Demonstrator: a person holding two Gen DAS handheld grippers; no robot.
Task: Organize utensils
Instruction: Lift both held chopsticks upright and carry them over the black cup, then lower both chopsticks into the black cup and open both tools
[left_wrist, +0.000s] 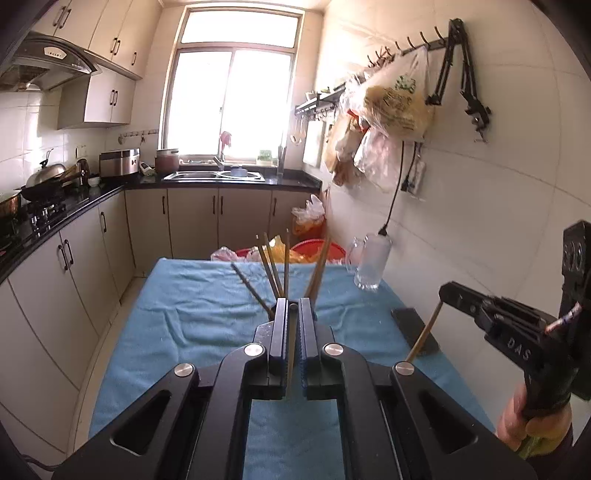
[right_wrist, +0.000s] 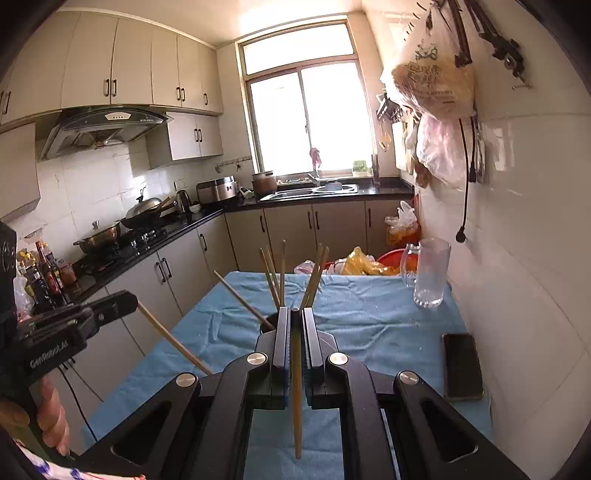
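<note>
In the left wrist view my left gripper (left_wrist: 293, 304) is shut on a single wooden chopstick (left_wrist: 291, 354) that lies lengthwise between its pads. Just past its tips several chopsticks (left_wrist: 275, 266) stand fanned out; what holds them is hidden. At the right, my right gripper (left_wrist: 445, 291) grips another chopstick (left_wrist: 424, 332) that slants down. In the right wrist view the right gripper (right_wrist: 295, 314) is shut on its chopstick (right_wrist: 296, 398). The standing chopsticks (right_wrist: 281, 273) rise from a dark holder (right_wrist: 266, 320). The left gripper (right_wrist: 131, 297) holds its chopstick (right_wrist: 173, 339) at the left.
A blue cloth (left_wrist: 192, 306) covers the table. A clear glass mug (right_wrist: 430, 273) stands at the far right by the tiled wall, and a dark phone (right_wrist: 461, 365) lies nearer. Bags and a red basin (right_wrist: 391, 258) sit beyond the table's far edge. Kitchen counters run along the left.
</note>
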